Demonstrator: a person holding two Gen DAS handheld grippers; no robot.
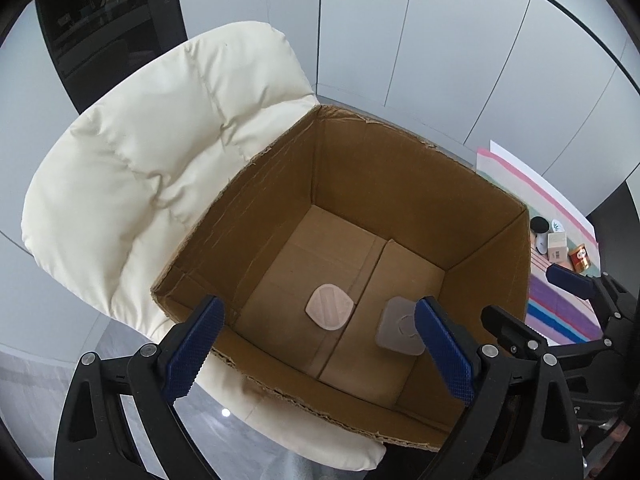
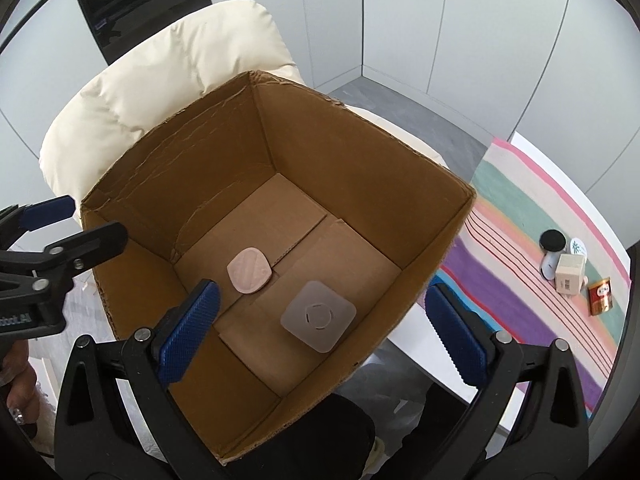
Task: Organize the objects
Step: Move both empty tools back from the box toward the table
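An open cardboard box (image 1: 276, 184) (image 2: 192, 168) rests on a cream padded chair. On its floor lie a pink rounded pad (image 1: 330, 306) (image 2: 250, 270) and a pale grey square pad (image 1: 394, 326) (image 2: 318, 316), flat and apart. My left gripper (image 1: 320, 352) hangs open above the box's near edge with nothing between its blue pads. My right gripper (image 2: 324, 338) is also open and empty over the box. In the left wrist view the right gripper's blue pad (image 1: 570, 280) shows beyond the box's right wall.
The cream chair (image 1: 132, 176) (image 2: 172, 68) surrounds the box at the left and behind. To the right a striped cloth (image 2: 532, 248) carries a black-capped white bottle (image 2: 551, 254), a small beige box (image 2: 571, 276) and a red-and-gold can (image 2: 601, 295). White cabinet panels stand behind.
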